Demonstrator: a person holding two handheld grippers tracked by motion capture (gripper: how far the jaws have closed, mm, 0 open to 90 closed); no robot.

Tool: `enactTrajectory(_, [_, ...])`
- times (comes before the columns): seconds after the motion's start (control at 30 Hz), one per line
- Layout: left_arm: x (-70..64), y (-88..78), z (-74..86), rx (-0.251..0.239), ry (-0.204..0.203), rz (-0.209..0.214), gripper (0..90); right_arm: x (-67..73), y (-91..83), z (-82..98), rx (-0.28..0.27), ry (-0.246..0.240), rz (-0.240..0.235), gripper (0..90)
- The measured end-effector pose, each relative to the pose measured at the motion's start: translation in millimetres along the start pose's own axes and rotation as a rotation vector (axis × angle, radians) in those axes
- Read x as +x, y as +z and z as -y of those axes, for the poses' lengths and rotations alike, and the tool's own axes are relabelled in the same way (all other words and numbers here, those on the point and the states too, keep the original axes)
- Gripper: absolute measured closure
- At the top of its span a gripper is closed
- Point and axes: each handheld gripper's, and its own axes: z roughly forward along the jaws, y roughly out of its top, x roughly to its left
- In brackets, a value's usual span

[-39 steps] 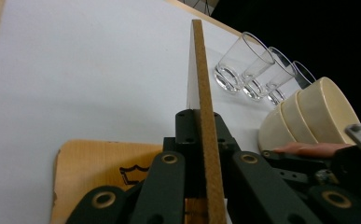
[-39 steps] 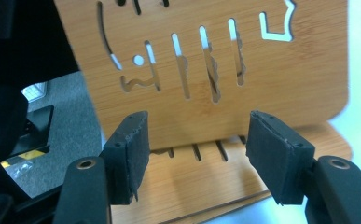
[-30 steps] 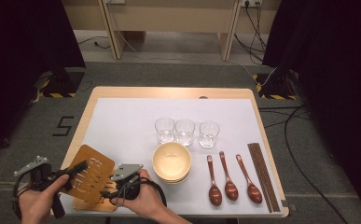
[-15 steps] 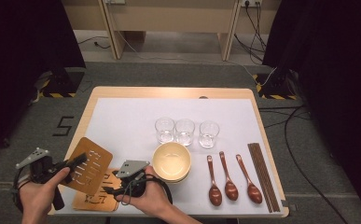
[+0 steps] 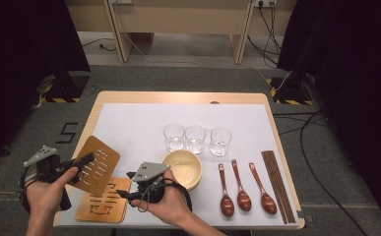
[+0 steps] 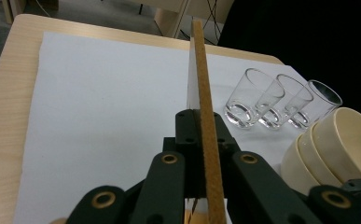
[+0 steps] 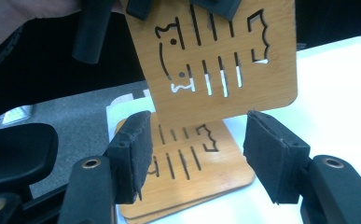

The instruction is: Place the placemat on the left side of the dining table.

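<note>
High view: left tongs point(image 5: 87, 160) clenched on edge of wooden mat point(image 5: 95, 164), mat lifted, tilted above stack of mats point(image 5: 102, 206). Right tongs point(image 5: 124, 192) released, jaws apart just beside stack. Mat judged light, stiff, thin, smooth; hold by solid rim, clear of cut-out slots.

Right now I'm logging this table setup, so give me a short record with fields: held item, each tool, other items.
held item: square bamboo trivet with cut-out pattern, lifted off the table
left tool: shut on the trivet's edge
right tool: open, nothing between its pads
stack: flat bamboo trivets on the white mat
other items: three clear glasses, cream bowls, three brown spoons, dark chopsticks
</note>
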Motion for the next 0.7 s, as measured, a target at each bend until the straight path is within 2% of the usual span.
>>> enactTrajectory(0.37, [-1.2, 14.7, -8.3, 0.014, 0.024, -0.009, 85.8, -10.9, -27.6, -6.6, -0.022, -0.008, 0.045, 42.1])
enactTrajectory(0.4, [-1.3, 15.9, -8.9, 0.017, 0.026, -0.008, 85.8, -11.1, -29.1, -6.7, -0.024, 0.007, 0.050, 42.0])
enactTrajectory(0.43, [-1.6, 17.7, -9.6, 0.017, 0.027, -0.009, 85.8, -12.6, -30.1, -7.0, -0.027, -0.003, 0.053, 42.0])
enactTrajectory(0.7, [-2.7, 33.3, -15.5, 0.019, 0.042, -0.003, 85.8, -20.0, -45.1, -9.3, -0.053, 0.014, 0.074, 42.0])
